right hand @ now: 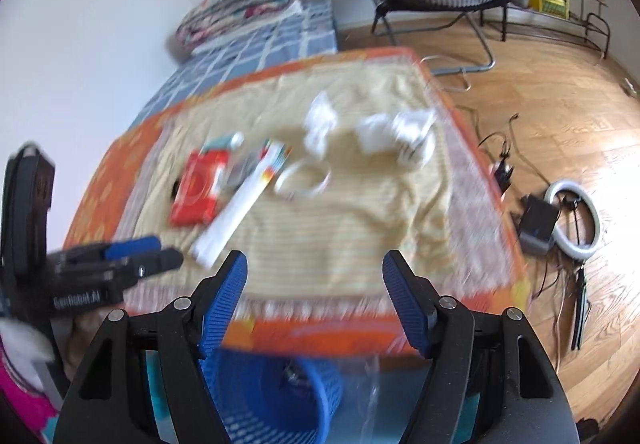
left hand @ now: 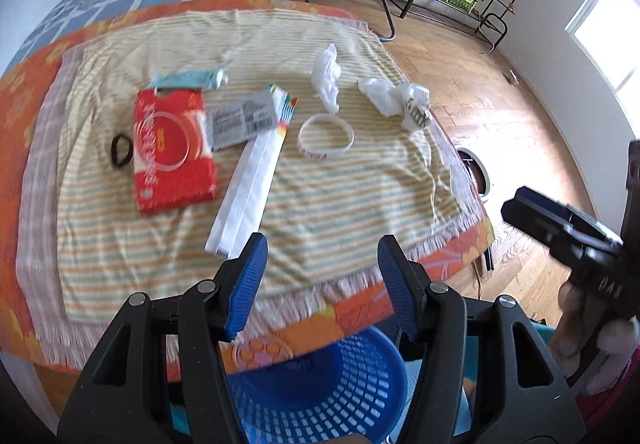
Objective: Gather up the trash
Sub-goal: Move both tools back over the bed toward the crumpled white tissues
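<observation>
While both grippers (left hand: 320,280) (right hand: 314,284) gape empty, left casing (right hand: 76,300) reads "GenRobot.AI".

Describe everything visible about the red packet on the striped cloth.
The red packet is a flat, glossy, roughly rectangular pack with a white ring design and pale lettering down its left side. It lies flat on the striped cloth, unopened as far as can be seen. A grey labelled card overlaps its upper right corner, a pale blue tube lies at its top edge, and a black hair tie sits beside its left edge. Neither gripper touches it.
</observation>
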`<state>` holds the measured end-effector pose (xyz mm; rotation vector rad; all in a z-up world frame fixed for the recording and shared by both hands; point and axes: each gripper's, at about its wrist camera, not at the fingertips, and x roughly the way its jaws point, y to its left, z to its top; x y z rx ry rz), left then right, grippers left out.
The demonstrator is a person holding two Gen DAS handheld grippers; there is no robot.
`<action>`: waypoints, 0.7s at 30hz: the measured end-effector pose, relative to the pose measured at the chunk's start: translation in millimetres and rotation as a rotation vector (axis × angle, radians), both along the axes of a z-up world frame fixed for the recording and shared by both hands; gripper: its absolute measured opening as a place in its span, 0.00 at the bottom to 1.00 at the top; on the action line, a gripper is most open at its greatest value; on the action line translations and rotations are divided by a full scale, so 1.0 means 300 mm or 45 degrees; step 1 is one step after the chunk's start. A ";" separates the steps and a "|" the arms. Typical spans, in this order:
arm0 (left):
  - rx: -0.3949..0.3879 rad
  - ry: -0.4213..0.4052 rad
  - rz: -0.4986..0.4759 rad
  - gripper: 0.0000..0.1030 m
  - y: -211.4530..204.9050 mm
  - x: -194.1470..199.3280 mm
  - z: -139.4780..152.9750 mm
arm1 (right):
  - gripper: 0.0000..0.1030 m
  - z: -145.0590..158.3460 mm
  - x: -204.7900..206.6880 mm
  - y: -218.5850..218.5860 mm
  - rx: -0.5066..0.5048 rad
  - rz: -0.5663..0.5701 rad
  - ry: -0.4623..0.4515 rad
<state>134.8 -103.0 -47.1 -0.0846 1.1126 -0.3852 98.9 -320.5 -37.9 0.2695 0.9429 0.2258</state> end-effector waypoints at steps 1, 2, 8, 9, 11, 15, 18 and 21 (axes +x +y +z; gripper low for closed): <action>0.004 -0.001 -0.008 0.57 -0.013 0.018 -0.003 | 0.68 0.005 0.022 -0.014 -0.012 -0.012 -0.010; 0.008 -0.004 -0.014 0.57 -0.029 0.042 -0.006 | 0.68 0.010 0.050 -0.028 -0.029 -0.023 -0.021; 0.008 -0.023 -0.008 0.57 -0.102 0.200 -0.036 | 0.68 -0.018 0.243 -0.114 -0.066 -0.104 -0.028; 0.012 -0.028 -0.004 0.57 -0.110 0.221 -0.041 | 0.68 -0.032 0.276 -0.130 -0.052 -0.118 -0.013; 0.016 -0.039 0.007 0.57 -0.129 0.275 -0.057 | 0.68 -0.055 0.329 -0.158 -0.037 -0.146 0.003; -0.007 -0.028 0.031 0.57 -0.158 0.376 -0.104 | 0.68 -0.116 0.438 -0.179 -0.052 -0.188 0.042; -0.003 -0.034 0.027 0.57 -0.190 0.447 -0.136 | 0.68 -0.166 0.502 -0.199 -0.011 -0.219 0.085; -0.006 -0.046 0.034 0.57 -0.213 0.512 -0.172 | 0.68 -0.219 0.558 -0.216 0.011 -0.249 0.133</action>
